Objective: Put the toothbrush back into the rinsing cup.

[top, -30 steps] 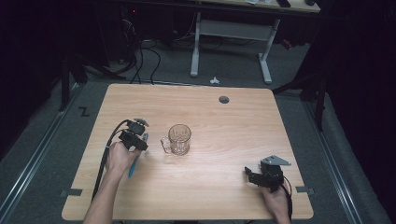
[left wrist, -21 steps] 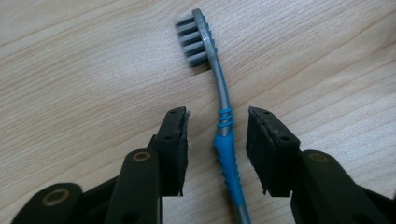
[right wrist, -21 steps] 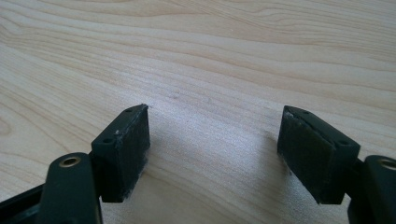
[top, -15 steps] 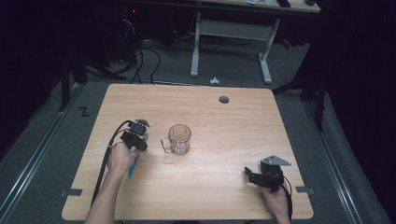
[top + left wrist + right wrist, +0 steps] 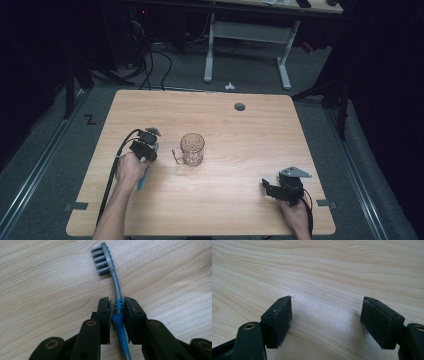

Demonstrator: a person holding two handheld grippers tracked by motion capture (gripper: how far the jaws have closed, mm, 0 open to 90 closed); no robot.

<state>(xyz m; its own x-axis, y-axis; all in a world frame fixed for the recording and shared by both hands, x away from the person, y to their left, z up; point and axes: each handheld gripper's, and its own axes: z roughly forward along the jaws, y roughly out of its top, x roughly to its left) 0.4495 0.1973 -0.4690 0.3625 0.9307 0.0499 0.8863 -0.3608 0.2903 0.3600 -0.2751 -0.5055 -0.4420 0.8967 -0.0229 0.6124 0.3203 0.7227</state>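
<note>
While we hold the left gripper (image 5: 148,145) at about nine o'clock on the wooden table (image 5: 220,120), its jaws are clamped on the neck of a blue and grey toothbrush (image 5: 113,285). In the left gripper view the bristled head sticks out past the jaws, toward twelve o'clock, just above the wood, bristles facing left. From the high view we see the blue handle (image 5: 143,179) trailing back under our left hand (image 5: 130,170). A clear glass mug (image 5: 191,149) stands upright just beside that gripper, at its three o'clock, handle turned toward it. Our right gripper (image 5: 327,315) rests near the table's five o'clock corner, jaws spread wide over bare wood, gripping nothing.
</note>
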